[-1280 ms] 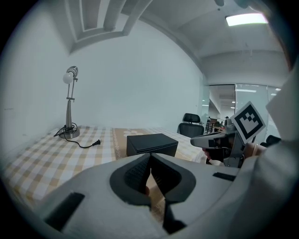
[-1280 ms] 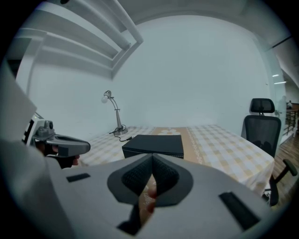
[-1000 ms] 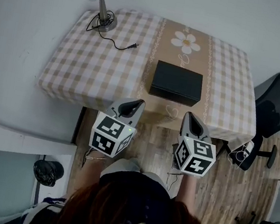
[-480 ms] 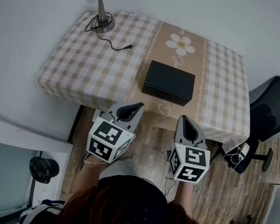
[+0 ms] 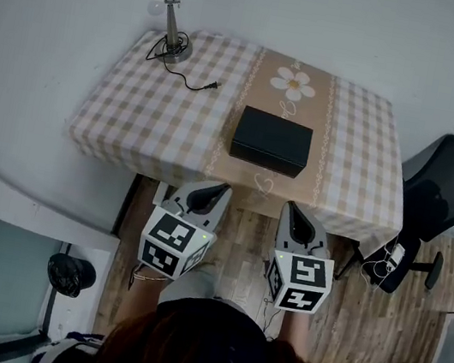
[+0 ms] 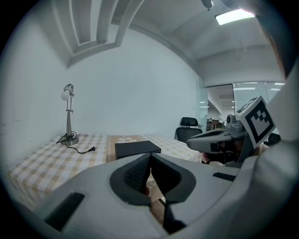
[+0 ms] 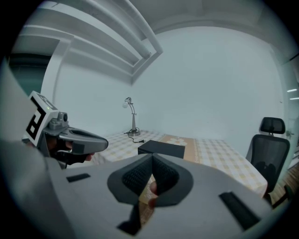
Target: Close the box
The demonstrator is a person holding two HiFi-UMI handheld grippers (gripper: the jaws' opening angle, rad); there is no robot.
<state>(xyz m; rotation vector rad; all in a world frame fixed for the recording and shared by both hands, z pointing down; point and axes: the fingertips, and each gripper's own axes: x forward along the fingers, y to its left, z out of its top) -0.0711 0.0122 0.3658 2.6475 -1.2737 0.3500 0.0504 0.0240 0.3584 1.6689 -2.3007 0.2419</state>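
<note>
A flat black box (image 5: 271, 141) lies on the checked tablecloth, near the table's front edge, and its lid looks down. The same box (image 6: 137, 149) shows ahead of the left jaws, and the box (image 7: 161, 148) lies ahead of the right jaws. My left gripper (image 5: 219, 189) hangs below the front edge, short of the box, shut with nothing held. My right gripper (image 5: 290, 207) is beside it at the same height, also shut and empty. In the gripper views both pairs of jaws meet at their tips, at the left gripper (image 6: 149, 156) and the right gripper (image 7: 152, 156).
A desk lamp (image 5: 171, 14) stands at the table's far left corner, its cord and plug (image 5: 199, 84) trailing across the cloth. A black office chair (image 5: 446, 184) is to the right of the table (image 5: 134, 116). Wooden floor lies under the grippers.
Both grippers have drawn slightly back from the table edge and stay shut. The view has shifted a little; the box has not moved on the cloth.
</note>
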